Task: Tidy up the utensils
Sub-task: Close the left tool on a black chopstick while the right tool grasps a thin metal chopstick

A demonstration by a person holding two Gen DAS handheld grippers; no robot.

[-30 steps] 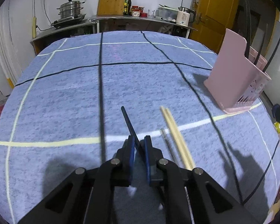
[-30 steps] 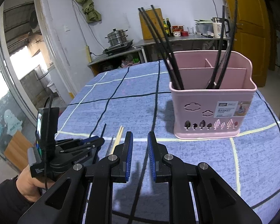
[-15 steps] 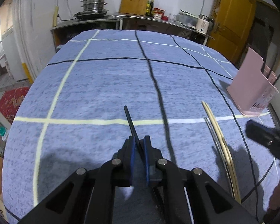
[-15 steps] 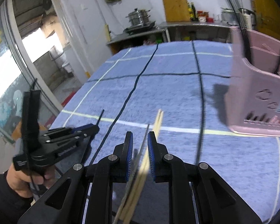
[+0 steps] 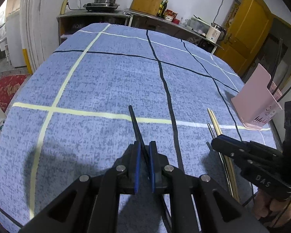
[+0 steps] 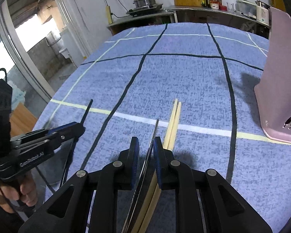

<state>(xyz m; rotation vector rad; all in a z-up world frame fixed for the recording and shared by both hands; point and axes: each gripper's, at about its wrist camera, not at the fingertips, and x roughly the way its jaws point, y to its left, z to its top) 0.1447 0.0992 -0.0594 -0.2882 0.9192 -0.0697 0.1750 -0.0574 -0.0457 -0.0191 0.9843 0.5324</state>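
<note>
Brightness: even, cool indoor light; the blue cloth on the worktop (image 5: 110, 81) reads clearly in both views.
Light source: daylight enters through the glass door (image 6: 19, 44) at 9 to 10 o'clock in the right wrist view, where it is blown out to white.
Shadows: soft dark patches lie under the left hand-held gripper (image 5: 144, 155) at 6 to 8 o'clock, and beside the pink basket (image 6: 281, 89) at 3 o'clock.
Distortion: strong fisheye bending; straight cloth lines curve, and black vignette fills the corners.
Focus: centre sharp; the basket at the right wrist view's edge is smeared.
</note>
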